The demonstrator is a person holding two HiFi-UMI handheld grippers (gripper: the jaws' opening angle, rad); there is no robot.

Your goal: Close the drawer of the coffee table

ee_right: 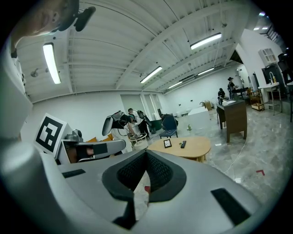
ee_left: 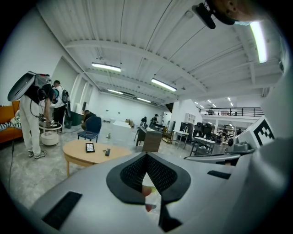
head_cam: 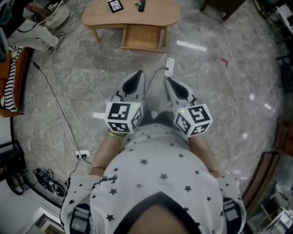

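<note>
Left tool [head_cam: 138, 74]: held low in front of the person, pointed toward the far side of the room; its jaws are brought fully together and nothing is gripped between them.
Right tool [head_cam: 168, 80]: carried just beside the left tool and aimed the same way; its jaws are likewise pressed together, with nothing between them.
Table [head_cam: 100, 18]: a light wooden oval table is seen at the far end of the floor, well apart from both tools.
Drawer [head_cam: 142, 37]: pulled out from the near side of the table toward the person, so that its wooden bottom is exposed.
On the table: a small black-and-white framed card [head_cam: 115, 5] is laid left of a dark remote [head_cam: 142, 5].
Floor [head_cam: 219, 105]: grey marble tiles. A white adapter box [head_cam: 170, 66] lies between the tool tips and the drawer. A black cable [head_cam: 59, 107] is run along the left to a white power strip [head_cam: 83, 155] at the near left.
Left edge: an orange sofa [head_cam: 20, 75] with a striped cushion [head_cam: 9, 87] is partly shown.
Far left: another person [head_cam: 43, 36] is seen bent over a small round white stand [head_cam: 57, 16].
</note>
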